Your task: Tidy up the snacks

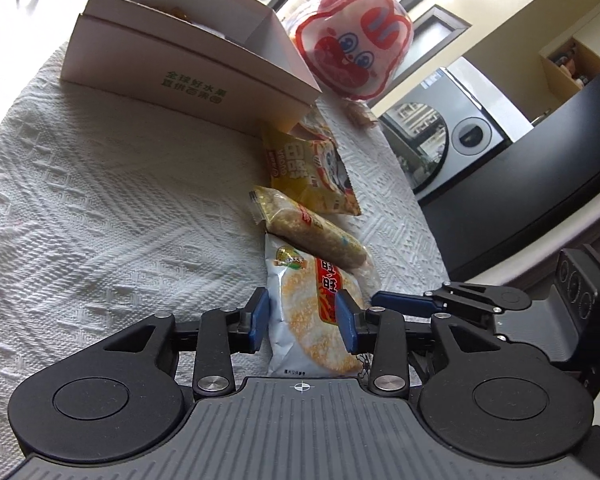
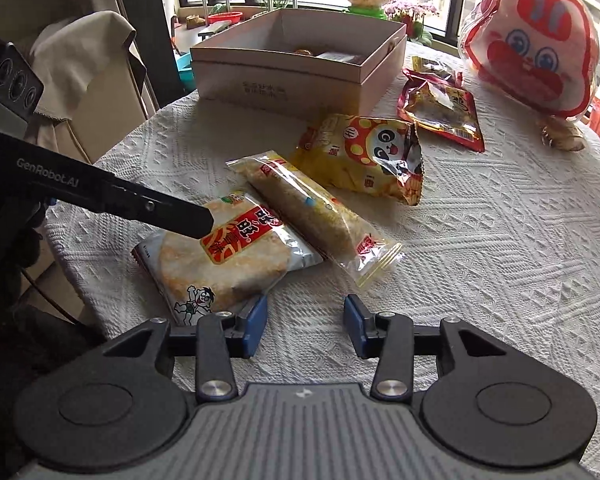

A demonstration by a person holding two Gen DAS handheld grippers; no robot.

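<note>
A white rice-cracker packet [image 1: 300,344] [image 2: 220,264] lies on the white cloth near the table edge. My left gripper [image 1: 303,320] stands open with this packet between its blue pads, which do not press on it; one of its fingers [image 2: 172,216] shows above the packet in the right wrist view. Beside the packet lie a clear-wrapped grain bar [image 1: 312,228] [image 2: 312,216] and a yellow panda snack bag [image 1: 312,168] [image 2: 364,156]. My right gripper [image 2: 305,322] is open over bare cloth, its left pad close to the packet's corner.
An open cardboard box [image 1: 180,76] [image 2: 284,80] with some snacks inside stands at the back. A red packet [image 2: 440,112] and a big red-and-white rabbit-face bag [image 1: 352,44] [image 2: 532,44] sit to the right. The cloth-covered table [image 2: 500,240] drops off at left.
</note>
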